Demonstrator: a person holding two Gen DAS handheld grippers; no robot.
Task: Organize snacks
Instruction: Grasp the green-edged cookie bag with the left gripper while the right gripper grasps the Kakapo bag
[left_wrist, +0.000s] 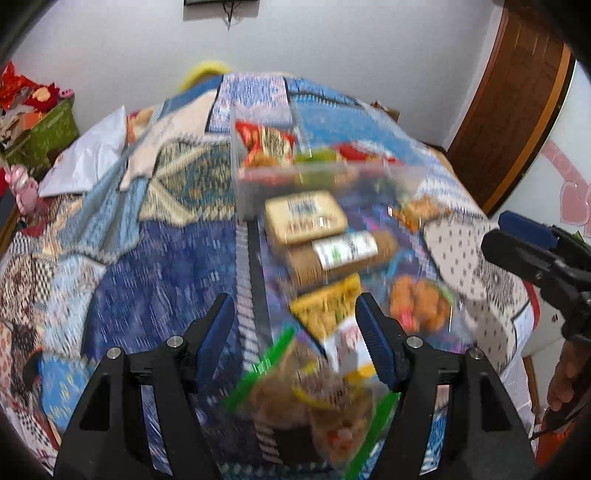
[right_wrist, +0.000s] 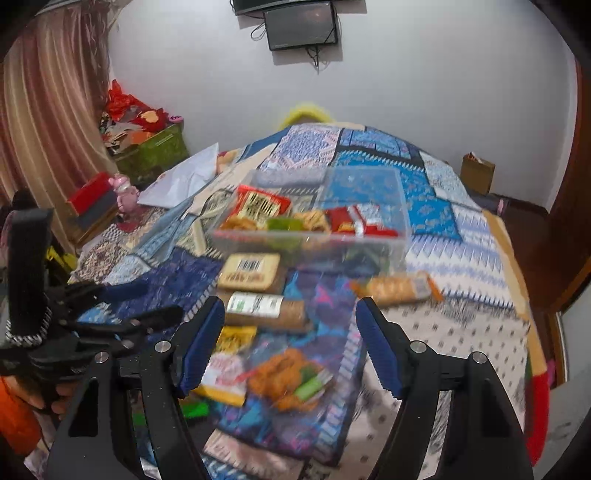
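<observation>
A clear plastic box (right_wrist: 306, 240) on the quilt holds red, green and orange snack packs. In front of it lie a tan biscuit pack (right_wrist: 251, 271), a brown biscuit roll (right_wrist: 266, 308), a yellow pack (right_wrist: 234, 339) and an orange-wrapped cracker pack (right_wrist: 395, 288). My right gripper (right_wrist: 290, 301) hovers open above a clear bag of orange snacks (right_wrist: 288, 373). My left gripper (left_wrist: 293, 299) is open over the yellow pack (left_wrist: 328, 306) and a green-zipped bag (left_wrist: 314, 398), its pads clear of both. Both views are motion-blurred. Each gripper shows at the edge of the other's view.
A patchwork quilt (right_wrist: 461, 258) covers the bed. A white plastic bag (left_wrist: 88, 155) lies at the back left. A green bin (right_wrist: 155, 147) with red items, a curtain and a pink toy stand to the left. A brown door (left_wrist: 509, 110) is at right.
</observation>
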